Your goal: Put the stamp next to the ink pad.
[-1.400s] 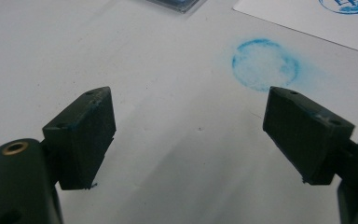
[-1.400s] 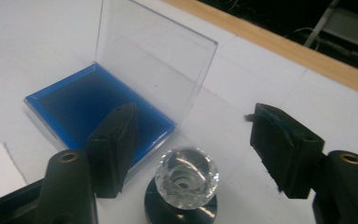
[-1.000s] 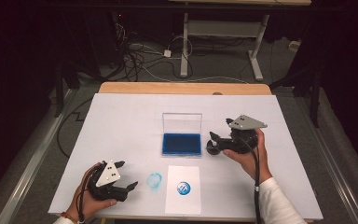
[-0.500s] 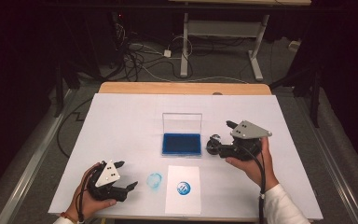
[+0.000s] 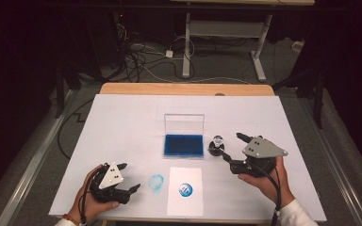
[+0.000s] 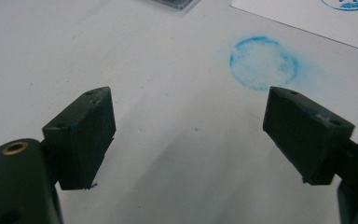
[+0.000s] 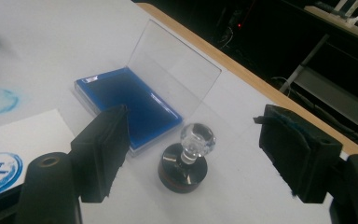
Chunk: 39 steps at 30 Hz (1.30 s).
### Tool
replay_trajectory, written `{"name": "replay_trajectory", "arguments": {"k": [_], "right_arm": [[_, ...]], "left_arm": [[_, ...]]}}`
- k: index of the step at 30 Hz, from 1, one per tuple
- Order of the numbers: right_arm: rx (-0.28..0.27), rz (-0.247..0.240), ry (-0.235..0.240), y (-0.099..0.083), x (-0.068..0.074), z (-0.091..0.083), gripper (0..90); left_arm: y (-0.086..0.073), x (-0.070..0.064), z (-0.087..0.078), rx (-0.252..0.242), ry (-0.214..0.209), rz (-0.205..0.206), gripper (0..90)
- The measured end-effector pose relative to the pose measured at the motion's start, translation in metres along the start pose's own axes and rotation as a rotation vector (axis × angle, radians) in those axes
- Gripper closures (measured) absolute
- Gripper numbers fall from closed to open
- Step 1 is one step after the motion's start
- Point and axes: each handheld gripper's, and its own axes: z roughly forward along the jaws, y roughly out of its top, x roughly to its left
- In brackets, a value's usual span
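1. White table (image 5: pixel 122 117), dark room behind.
2. My right gripper (image 5: pixel 229 151): jaws spread, empty, just near-right of the stamp (image 5: pixel 216 146).
3. Stamp stands upright, right of the open ink pad (image 5: pixel 184 145).
4. My left gripper (image 5: pixel 128 184): jaws spread, resting beside a blue smudge (image 5: pixel 156 182).
5. Advice: I would centre on the clear knob (image 7: pixel 196 136), then close squarely.

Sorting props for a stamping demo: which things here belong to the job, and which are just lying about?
In use: stamp; ink pad case; stamped paper; right gripper, open beside the stamp.
Lying about: blue ring smudge on the table; floor cables.
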Motion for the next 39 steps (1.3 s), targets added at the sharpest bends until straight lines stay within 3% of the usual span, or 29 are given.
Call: {"name": "replay_trajectory", "arguments": {"k": [10,26,39], "right_arm": [[-0.002,-0.013,-0.006,-0.018,0.003,-0.017,24.6],[0.004,-0.021,-0.023,-0.039,0.003,-0.027,24.2],[0.021,0.006,-0.027,-0.061,0.003,-0.036,23.7]], "left_arm": [[0.001,-0.001,0.001,0.005,0.003,0.004,16.4],[0.001,-0.001,-0.001,0.003,0.009,0.007,16.3],[0.001,-0.001,-0.002,0.002,0.019,0.008,16.3]]}}
